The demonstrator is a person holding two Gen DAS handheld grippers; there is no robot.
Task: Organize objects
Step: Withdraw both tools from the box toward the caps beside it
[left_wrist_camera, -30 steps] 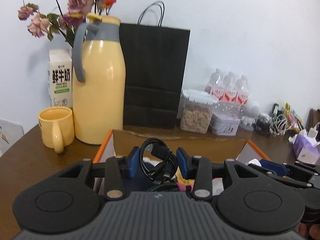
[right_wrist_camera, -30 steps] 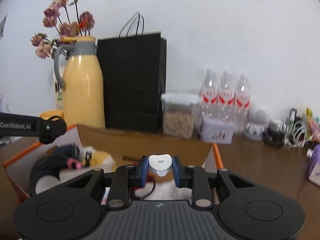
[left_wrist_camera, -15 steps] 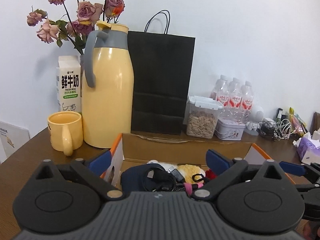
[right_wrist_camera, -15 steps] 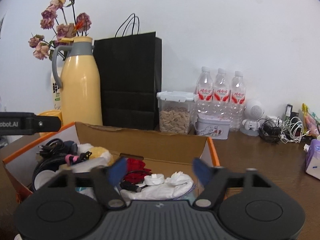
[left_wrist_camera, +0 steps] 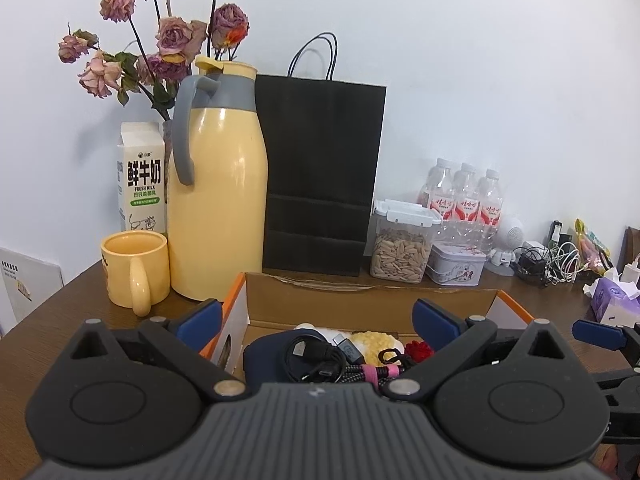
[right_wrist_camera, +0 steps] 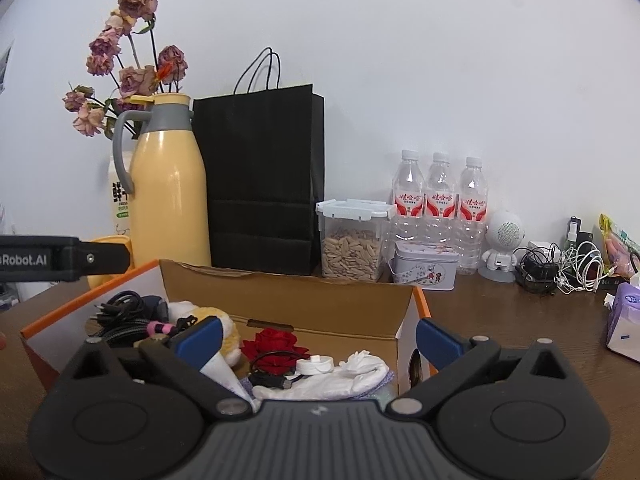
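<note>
Left wrist view: the left gripper (left_wrist_camera: 318, 316) hangs over the near edge of the box (left_wrist_camera: 360, 300), jaws spread wide with nothing between them. A coiled cable (left_wrist_camera: 314, 360) lies on a dark pouch (left_wrist_camera: 264, 360) inside the box, at 6 o'clock from the black bag (left_wrist_camera: 320, 176). A mug (left_wrist_camera: 134, 268) stands at 9 o'clock from the box, outside it.

Right wrist view: the right gripper (right_wrist_camera: 318, 338) is opening, nothing between its jaws (the blue pads straddle the box's right half). A white cap (right_wrist_camera: 316, 365) rests on white cloth (right_wrist_camera: 344, 380) in the box, with a red flower (right_wrist_camera: 276, 342) at its 10 o'clock.

The step in hand looks like a double drop-off, both items now lying in the box. The next move likely calls for lifting both grippers clear and choosing another loose item, perhaps among the tangle of chargers (right_wrist_camera: 560, 268) at 3 o'clock.
</note>
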